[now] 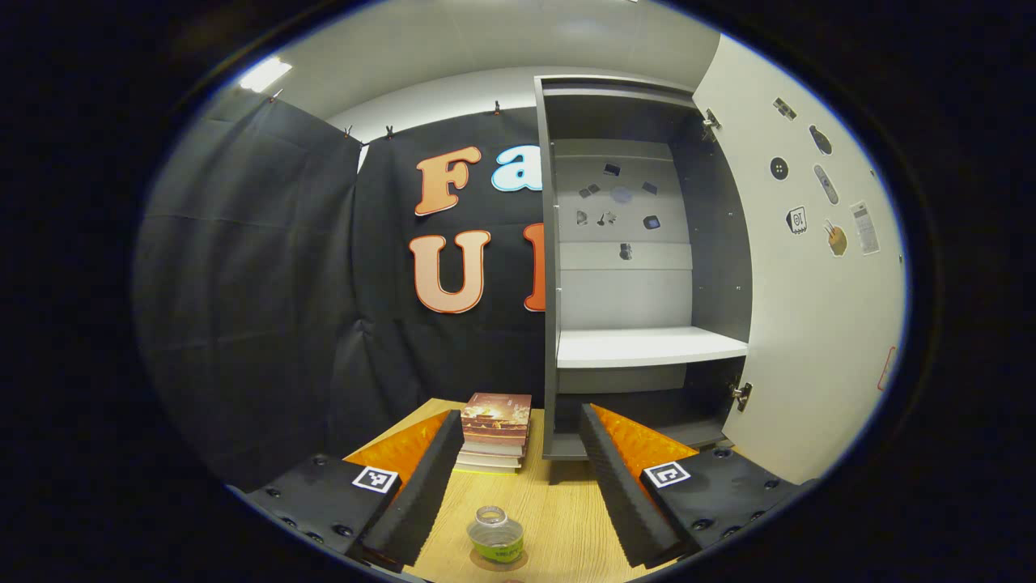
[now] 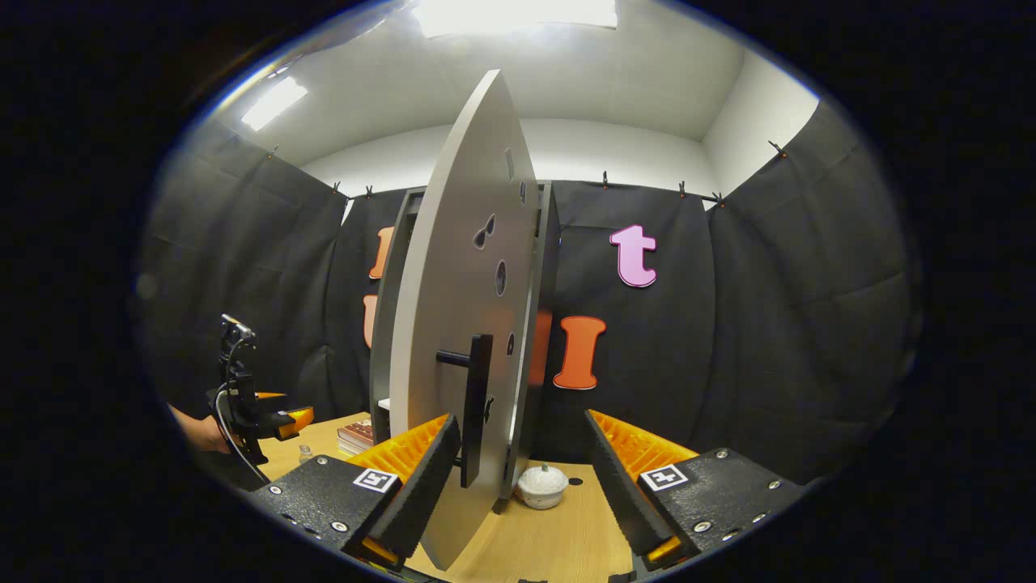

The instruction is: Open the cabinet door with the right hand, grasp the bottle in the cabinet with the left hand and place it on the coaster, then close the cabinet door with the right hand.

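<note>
Bottle [image 1: 495, 533] upright on coaster [image 1: 518, 559], between spread fingers of left gripper [image 1: 522, 465], untouched. Right gripper [image 2: 522, 470] spread, door handle [image 2: 476, 405] just inside its left finger.

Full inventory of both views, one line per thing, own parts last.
cabinet: 1, grey with white shelf, on the table at the back, shelves bare
cabinet door: 1, white, swung open, dark handle between the right gripper's fingers
bottle: 1, clear with green label, uncapped, upright on the table in front of the left gripper
books: 1 stack, reddish cover on top, left of the cabinet
lidded pot: 1, white, on the table by the door's foot
table: 1, light wood
left gripper: open, above the bottle
right gripper: open, around the door edge
hand: 1, holding the left gripper
</note>
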Tool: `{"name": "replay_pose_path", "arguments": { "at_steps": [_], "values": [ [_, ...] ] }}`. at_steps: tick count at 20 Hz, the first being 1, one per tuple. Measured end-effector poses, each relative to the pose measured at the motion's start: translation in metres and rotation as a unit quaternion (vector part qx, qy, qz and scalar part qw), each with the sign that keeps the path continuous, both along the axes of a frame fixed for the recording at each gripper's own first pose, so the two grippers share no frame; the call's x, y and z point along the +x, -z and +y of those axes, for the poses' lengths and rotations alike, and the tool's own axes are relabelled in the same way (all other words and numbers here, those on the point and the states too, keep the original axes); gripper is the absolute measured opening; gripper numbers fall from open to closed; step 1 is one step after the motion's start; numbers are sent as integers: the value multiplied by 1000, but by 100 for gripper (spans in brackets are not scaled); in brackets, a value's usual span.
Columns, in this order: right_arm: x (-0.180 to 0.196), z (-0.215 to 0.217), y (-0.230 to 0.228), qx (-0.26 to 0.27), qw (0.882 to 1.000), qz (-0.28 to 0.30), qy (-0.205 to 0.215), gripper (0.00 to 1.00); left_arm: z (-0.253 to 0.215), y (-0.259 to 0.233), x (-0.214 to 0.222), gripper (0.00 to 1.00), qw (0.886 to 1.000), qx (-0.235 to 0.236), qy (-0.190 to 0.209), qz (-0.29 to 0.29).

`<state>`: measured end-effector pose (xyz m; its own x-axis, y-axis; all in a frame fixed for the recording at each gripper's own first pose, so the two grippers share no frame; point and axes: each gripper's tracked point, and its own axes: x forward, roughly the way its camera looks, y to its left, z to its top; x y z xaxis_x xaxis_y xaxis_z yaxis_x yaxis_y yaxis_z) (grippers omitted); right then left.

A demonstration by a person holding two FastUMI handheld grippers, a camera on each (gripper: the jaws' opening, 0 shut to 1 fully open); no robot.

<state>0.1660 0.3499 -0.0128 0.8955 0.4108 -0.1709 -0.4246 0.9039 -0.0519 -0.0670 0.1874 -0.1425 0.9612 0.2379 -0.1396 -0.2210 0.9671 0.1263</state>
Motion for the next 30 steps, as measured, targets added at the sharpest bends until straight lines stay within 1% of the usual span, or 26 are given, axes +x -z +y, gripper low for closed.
{"name": "replay_pose_path", "arguments": {
  "at_steps": [2, 3, 4, 6, 7, 8, 9, 10, 12, 13, 14, 15, 16, 17, 18, 20, 22, 25, 27, 28, 29, 30],
  "values": [
    [5, -5, 4, 6, 1000, 3, -5, 93, -6, -4, -2, 94, 1000, 2, -3, -4],
    [6, -1, 7, 9, 1000, 8, -12, 93, -8, -6, -5, 96, 1000, 4, -5, -6],
    [6, 2, 11, 11, 1000, 13, -19, 93, -10, -8, -6, 94, 1000, 5, -5, -7],
    [6, 6, 11, 19, 999, 15, -32, 91, -12, -12, -5, 95, 1000, 6, -3, -7],
    [6, 6, 13, 23, 999, 17, -38, 94, -13, -14, -3, 95, 1000, 6, 0, -8],
    [6, 7, 14, 30, 998, 21, -45, 89, -12, -15, 1, 95, 1000, 5, 2, -8],
    [6, 9, 13, 41, 997, 29, -51, 86, -12, -17, 3, 95, 1000, 3, 4, -10],
    [5, 11, 15, 47, 996, 40, -59, 86, -11, -19, 6, 97, 1000, 2, 6, -13],
    [2, 20, 17, 51, 995, 48, -73, 84, -10, -26, 11, 97, 1000, -2, 10, -21],
    [2, 26, 17, 49, 994, 48, -82, 84, -10, -27, 14, 92, 1000, -4, 16, -22],
    [0, 36, 18, 50, 993, 51, -92, 92, -10, -28, 19, 95, 1000, -6, 24, -19],
    [-2, 50, 17, 55, 992, 54, -103, 84, -8, -29, 23, 95, 999, -8, 30, -19],
    [-4, 61, 18, 61, 990, 59, -113, 84, -6, -35, 27, 95, 999, -12, 37, -25],
    [-3, 74, 19, 66, 989, 62, -119, 84, -2, -41, 32, 95, 999, -15, 42, -29],
    [-1, 79, 25, 58, 989, 65, -116, 84, 3, -45, 37, 97, 998, -16, 46, -30],
    [-4, 89, 38, 42, 990, 65, -116, 84, 16, -54, 45, 94, 998, -18, 48, -39],
    [-8, 105, 47, 49, 987, 80, -133, 84, 33, -60, 52, 95, 998, -23, 43, -46],
    [-12, 101, 50, 64, 982, 89, -151, 84, 57, -64, 58, 95, 998, -27, 38, -51],
    [-13, 106, 52, 80, 978, 99, -165, 84, 74, -63, 64, 95, 998, -22, 32, -44],
    [-12, 111, 53, 89, 976, 104, -172, 84, 81, -63, 65, 93, 998, -22, 31, -43],
    [-13, 115, 55, 96, 973, 111, -179, 84, 88, -66, 67, 97, 998, -20, 29, -46],
    [-10, 119, 57, 101, 971, 115, -185, 84, 96, -69, 69, 97, 998, -19, 26, -48]
  ]
}}
